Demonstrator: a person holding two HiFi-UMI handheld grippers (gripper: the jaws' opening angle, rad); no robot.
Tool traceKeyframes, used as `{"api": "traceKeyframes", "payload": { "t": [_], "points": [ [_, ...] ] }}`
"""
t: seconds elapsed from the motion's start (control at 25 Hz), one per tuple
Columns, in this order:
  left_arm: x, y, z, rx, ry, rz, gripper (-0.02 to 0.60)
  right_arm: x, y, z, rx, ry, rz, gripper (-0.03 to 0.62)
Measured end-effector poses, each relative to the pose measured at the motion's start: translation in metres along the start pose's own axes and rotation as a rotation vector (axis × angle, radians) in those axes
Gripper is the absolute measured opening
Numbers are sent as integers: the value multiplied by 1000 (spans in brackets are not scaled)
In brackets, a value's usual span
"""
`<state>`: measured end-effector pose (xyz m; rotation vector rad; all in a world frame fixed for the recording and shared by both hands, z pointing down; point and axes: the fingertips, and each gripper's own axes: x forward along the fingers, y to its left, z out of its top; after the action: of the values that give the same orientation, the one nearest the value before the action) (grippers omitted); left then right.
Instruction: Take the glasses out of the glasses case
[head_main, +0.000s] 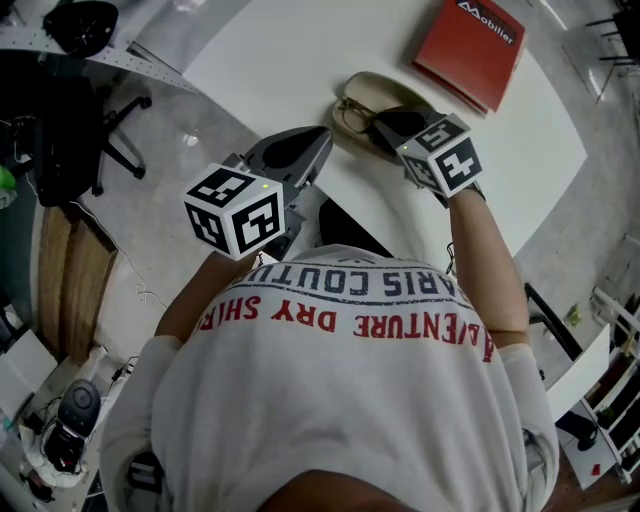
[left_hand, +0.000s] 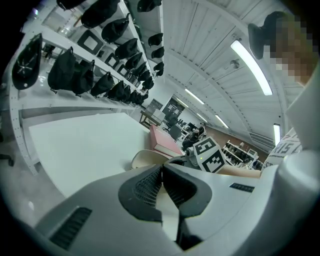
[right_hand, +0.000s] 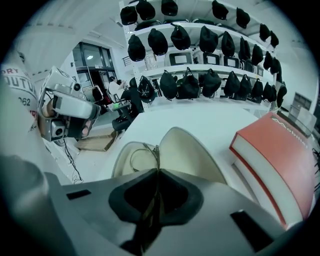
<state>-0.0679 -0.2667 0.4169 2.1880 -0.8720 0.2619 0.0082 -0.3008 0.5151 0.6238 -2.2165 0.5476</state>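
I'm looking at a white tabletop in a workshop room, with shelves of dark caps along the wall behind it. On the tabletop I count one red book towards the far right edge. One cream glasses case lies just beside the book, on its near side, with the lid open. One pair of thin-framed glasses sits in the case's left half.

My right forearm reaches out over the near edge, and the right gripper tilts steeply down into the open case. Its jaws are clenched on the glasses' thin frame, which runs up between the pads in the right gripper view.

The left gripper is held at the near left edge of the tabletop. It slopes gently down with its tips aimed towards the case but apart from it. Its jaws are pressed together with nothing between them.
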Motion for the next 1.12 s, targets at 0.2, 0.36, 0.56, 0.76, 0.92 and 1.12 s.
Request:
{"api": "traceKeyframes", "payload": {
  "t": [0.2, 0.36, 0.56, 0.76, 0.92, 1.12],
  "points": [
    [-11, 0, -2, -4, -14, 7, 31, -6, -1, 7, -15, -3, -46, 32],
    [-20, -2, -3, -7, -28, 9, 31, -15, -6, 16, -27, -25, -84, 32],
    [-29, -9, -6, -6, -44, 9, 31, -34, -9, 26, -37, -50, -132, 32],
    [-40, -21, -7, 9, -65, 2, 31, -58, -6, 33, -38, -91, -180, 32],
    [-48, -30, -12, 18, -78, 2, 31, -79, 1, 36, -16, -154, -233, 32],
    [-58, -42, -12, 37, -88, -16, 31, -110, 20, 45, 3, -255, -268, 32]
  ]
}}
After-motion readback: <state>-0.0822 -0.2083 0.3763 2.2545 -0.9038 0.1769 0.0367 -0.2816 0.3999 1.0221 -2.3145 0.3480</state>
